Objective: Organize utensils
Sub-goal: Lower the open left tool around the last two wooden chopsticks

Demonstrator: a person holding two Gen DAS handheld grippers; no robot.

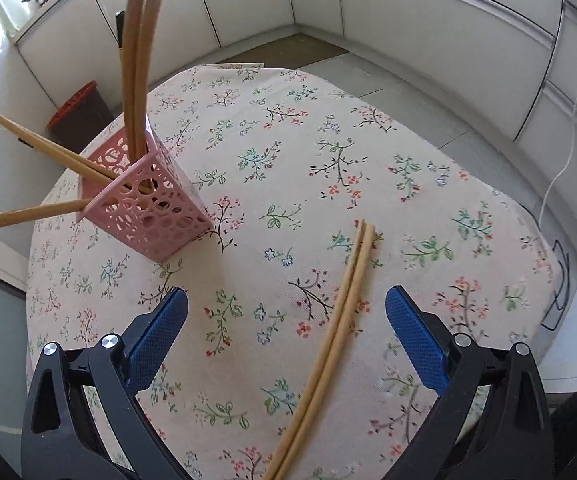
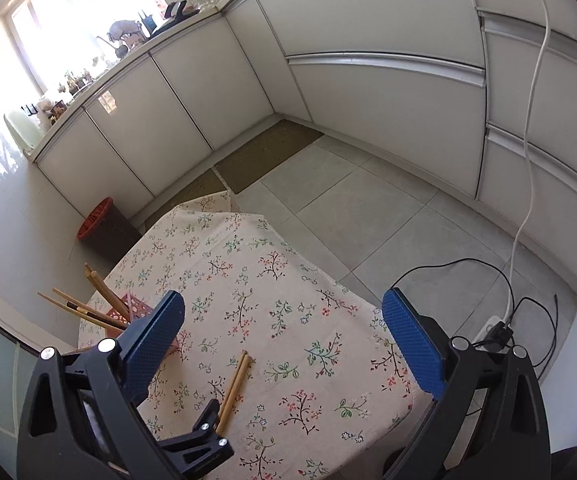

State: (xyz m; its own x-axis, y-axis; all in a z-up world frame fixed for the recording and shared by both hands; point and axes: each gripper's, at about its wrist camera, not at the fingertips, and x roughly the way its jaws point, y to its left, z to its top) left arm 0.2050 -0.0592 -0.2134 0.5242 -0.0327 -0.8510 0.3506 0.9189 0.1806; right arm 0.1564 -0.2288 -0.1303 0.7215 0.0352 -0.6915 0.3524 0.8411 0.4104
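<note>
A pair of wooden chopsticks (image 1: 340, 316) lies side by side on the floral tablecloth (image 1: 428, 200) covering the surface, and the left claw (image 1: 286, 312) hangs over them with its blue pads spread wide to either side, touching nothing. Well off to the left stands a pink perforated holder (image 1: 150, 208) with more chopsticks leaning out of it. The right claw (image 2: 284, 312) is also spread wide and empty, above the cloth.

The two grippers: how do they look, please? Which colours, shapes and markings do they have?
Both look alike. The left gripper and the right gripper have black plastic frames with triangular cut-outs and silver round bolts. Their fingers carry flat blue pads with fine cross-hatched texture.
</note>
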